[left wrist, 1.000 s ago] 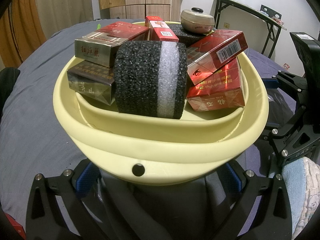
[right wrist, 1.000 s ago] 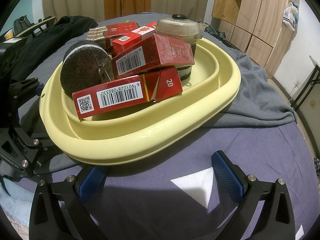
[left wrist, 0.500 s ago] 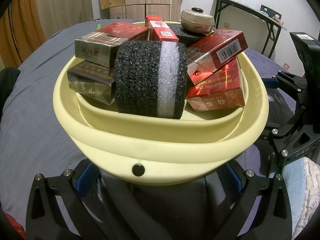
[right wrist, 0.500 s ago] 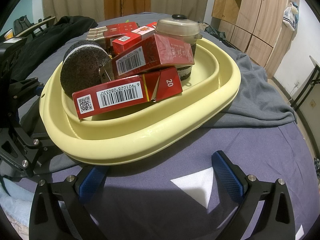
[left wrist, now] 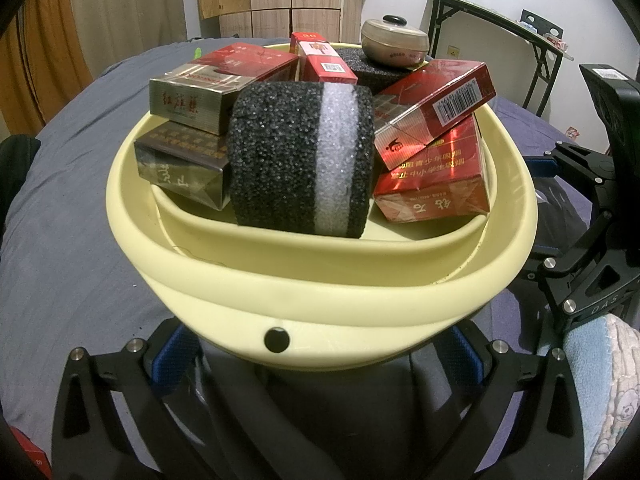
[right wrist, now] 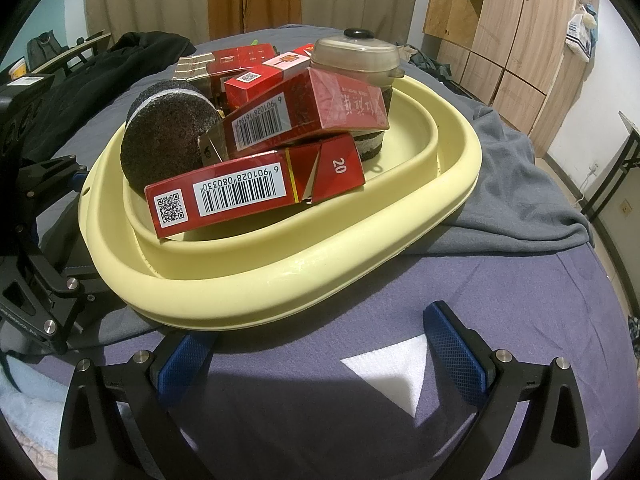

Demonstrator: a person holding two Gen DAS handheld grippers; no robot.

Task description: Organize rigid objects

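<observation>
A pale yellow basin sits on a grey-blue bed. It holds several red and dark cigarette boxes, a black foam cylinder with a white band, and a small lidded pot on another foam block. My left gripper is open, its blue pads on either side beneath the basin's near rim. My right gripper is open and empty just in front of the basin, over the sheet.
The right gripper's body stands right of the basin in the left wrist view; the left one shows at the left in the right wrist view. A grey blanket lies right of the basin, dark clothes behind left. Wardrobes and a folding table stand beyond.
</observation>
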